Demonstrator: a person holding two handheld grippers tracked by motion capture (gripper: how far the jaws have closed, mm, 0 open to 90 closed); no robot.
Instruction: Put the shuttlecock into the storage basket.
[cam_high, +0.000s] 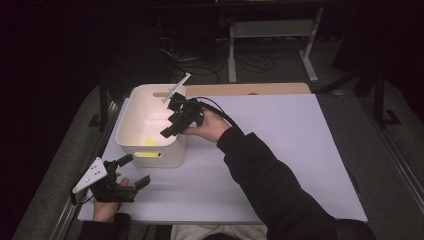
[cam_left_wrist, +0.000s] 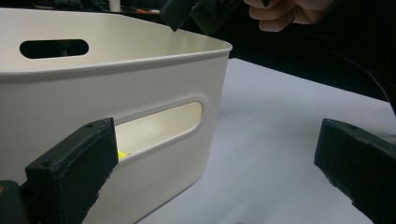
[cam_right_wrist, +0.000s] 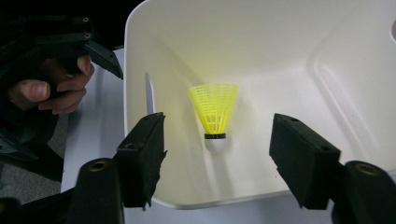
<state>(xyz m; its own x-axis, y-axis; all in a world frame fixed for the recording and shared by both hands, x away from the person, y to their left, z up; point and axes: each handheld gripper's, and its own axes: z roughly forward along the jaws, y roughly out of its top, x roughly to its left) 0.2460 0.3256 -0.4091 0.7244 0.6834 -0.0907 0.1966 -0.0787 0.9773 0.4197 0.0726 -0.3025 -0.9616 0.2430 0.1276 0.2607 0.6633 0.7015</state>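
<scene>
On the white tabletop (cam_high: 280, 150) stands a cream plastic bin (cam_high: 131, 142); the yellow mesh shuttlecock (cam_right_wrist: 214, 113) lies inside, below the open, empty right gripper (cam_right_wrist: 217, 149). Withdrawing carelessly risks a jaw catching the bin rim. Left gripper (cam_left_wrist: 215, 172) open, idle.

There are two hand-held grippers, the left hand-held gripper (cam_high: 134, 170) near and the right hand-held gripper (cam_high: 172, 120) farther off, one white bin (cam_high: 131, 135) at the left of one bench (cam_high: 280, 150), and one yellow shuttlecock (cam_right_wrist: 215, 114) inside it.
</scene>
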